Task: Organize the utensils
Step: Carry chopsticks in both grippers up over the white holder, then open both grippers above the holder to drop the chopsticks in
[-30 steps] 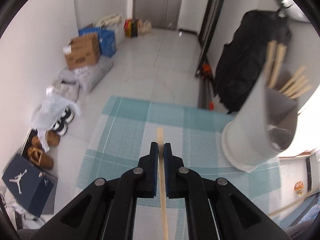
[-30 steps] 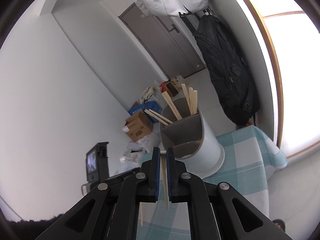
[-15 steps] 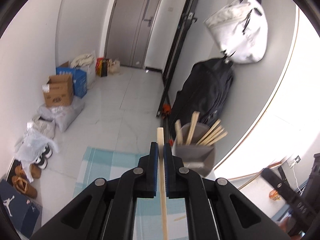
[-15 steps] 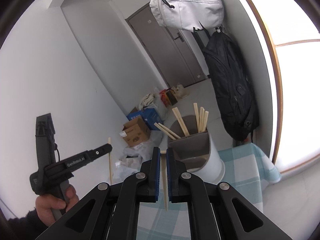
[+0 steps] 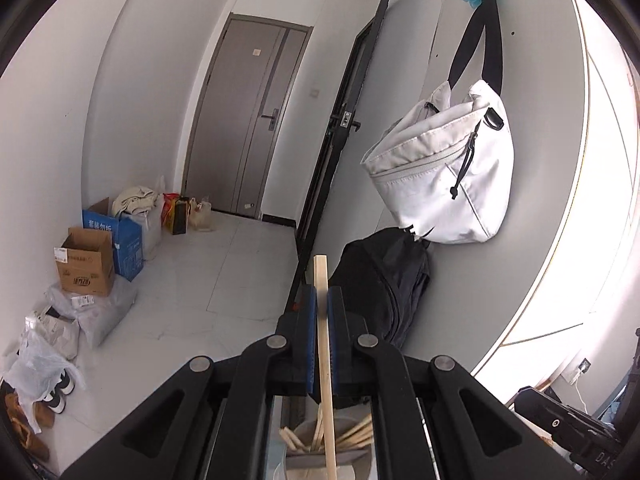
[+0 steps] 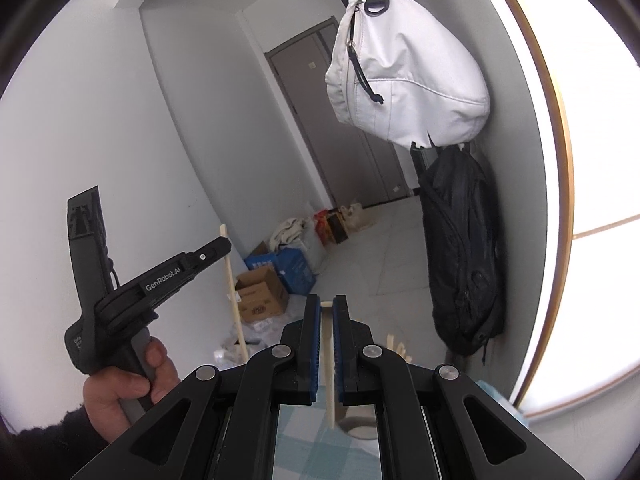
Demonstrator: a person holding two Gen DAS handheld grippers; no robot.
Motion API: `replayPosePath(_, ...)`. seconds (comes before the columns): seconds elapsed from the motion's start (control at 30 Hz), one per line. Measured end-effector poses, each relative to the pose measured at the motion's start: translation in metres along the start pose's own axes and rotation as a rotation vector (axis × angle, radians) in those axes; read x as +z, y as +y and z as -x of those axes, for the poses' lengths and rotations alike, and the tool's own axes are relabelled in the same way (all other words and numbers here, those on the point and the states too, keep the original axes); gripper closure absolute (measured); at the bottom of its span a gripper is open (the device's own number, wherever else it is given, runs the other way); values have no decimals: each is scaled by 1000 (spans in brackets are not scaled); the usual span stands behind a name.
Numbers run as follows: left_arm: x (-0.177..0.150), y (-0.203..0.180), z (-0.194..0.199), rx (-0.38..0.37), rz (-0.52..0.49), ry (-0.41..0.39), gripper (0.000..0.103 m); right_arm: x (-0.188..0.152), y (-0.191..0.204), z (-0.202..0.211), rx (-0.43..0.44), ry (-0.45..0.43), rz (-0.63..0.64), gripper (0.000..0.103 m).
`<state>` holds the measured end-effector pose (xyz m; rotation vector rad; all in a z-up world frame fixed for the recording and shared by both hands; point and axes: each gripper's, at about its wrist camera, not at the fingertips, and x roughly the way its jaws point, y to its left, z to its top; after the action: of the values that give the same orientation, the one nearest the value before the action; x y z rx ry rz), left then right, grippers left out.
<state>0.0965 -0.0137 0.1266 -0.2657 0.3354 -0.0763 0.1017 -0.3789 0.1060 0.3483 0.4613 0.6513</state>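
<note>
Left hand-held gripper (image 6: 224, 245) — black, pistol-shaped, white "GenRobot.AI" lettering along its arm; silver screw heads, blue pads on the fingers (image 5: 311, 336) — dark sleeve (image 6: 44, 436) behind its grip.

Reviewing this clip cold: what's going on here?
A person holds two grippers. The left gripper is shut on a wooden chopstick, the right gripper on a pale chopstick. Both are held above the white utensil holder, which already holds several chopsticks; neither is in yet.

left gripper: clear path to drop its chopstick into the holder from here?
Probably yes. The left gripper is shut on a chopstick hanging over the utensil holder; nothing sits between, though chopsticks already inside crowd one compartment.
</note>
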Motion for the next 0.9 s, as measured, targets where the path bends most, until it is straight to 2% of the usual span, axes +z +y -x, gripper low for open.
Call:
replayPosePath(0.13,2,2,-22,-14,-4,-32,102,23,-5,-20,-22,4,16,98)
replayPosePath(0.3,-13,4,-44,-35,-24,-69,102,36,-11,-46,-44,16,39,98)
replayPosePath(0.53,-40,3,-70,-83,-44,-71,102,29,-31,-79,-53,56,25,98)
replayPosePath(0.7,-56,3,-80,-79,-56,-63,102,26,-48,-93,-51,77,-14,98)
replayPosePath(0.9,-66,-1,-78,-70,-99,-101,102,17,-49,-100,-56,102,13,98)
